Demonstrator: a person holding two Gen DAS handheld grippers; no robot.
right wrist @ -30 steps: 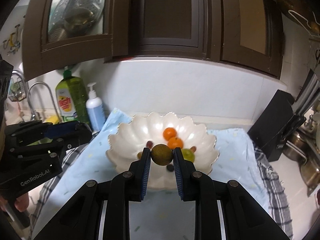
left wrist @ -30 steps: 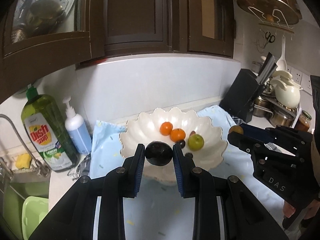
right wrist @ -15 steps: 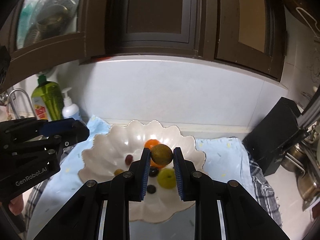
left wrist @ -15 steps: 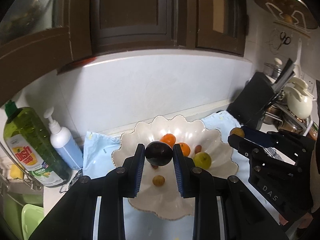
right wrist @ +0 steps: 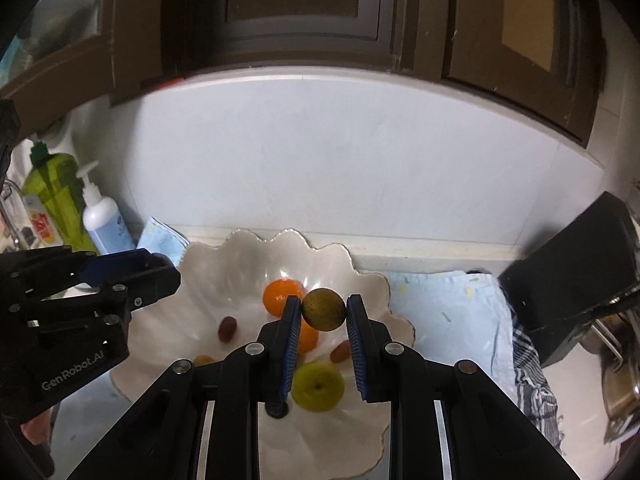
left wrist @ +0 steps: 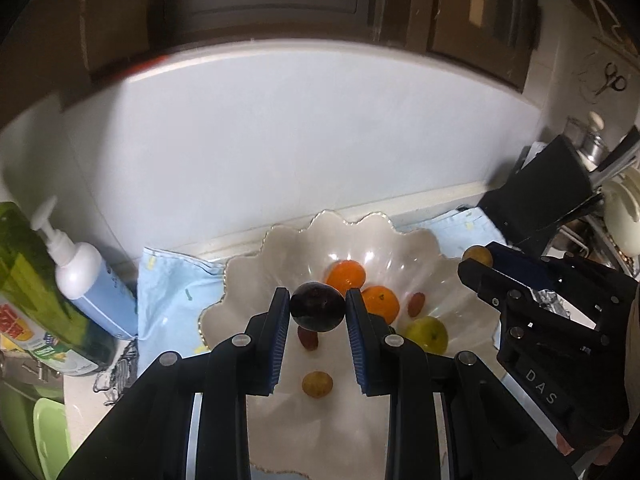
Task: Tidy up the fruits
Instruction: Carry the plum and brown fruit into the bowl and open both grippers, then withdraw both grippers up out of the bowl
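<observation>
A white scalloped bowl point(left wrist: 248, 280) point(right wrist: 216, 264) sits on a light blue cloth point(left wrist: 168, 288). It holds two oranges point(left wrist: 346, 276), a green apple point(left wrist: 427, 334) point(right wrist: 318, 386), small red and yellow fruits point(left wrist: 317, 384) and a dark one point(right wrist: 277, 408). My left gripper point(left wrist: 317, 312) is shut on a dark purple plum point(left wrist: 317, 307) above the bowl. My right gripper point(right wrist: 323, 312) is shut on a brownish-green round fruit point(right wrist: 323, 309) above the bowl's right side; it also shows in the left wrist view point(left wrist: 477, 256).
A green dish soap bottle point(left wrist: 28, 292) and a blue pump bottle point(left wrist: 92, 288) stand left of the bowl. A black knife block point(left wrist: 548, 196) point(right wrist: 576, 272), pots and a checked towel point(right wrist: 536, 384) are on the right. A sink with a green tub point(left wrist: 44, 432) is at the far left.
Both grippers have moved forward and tilted down over the bowl, each still holding its fruit. The bowl's contents have come into closer view.
</observation>
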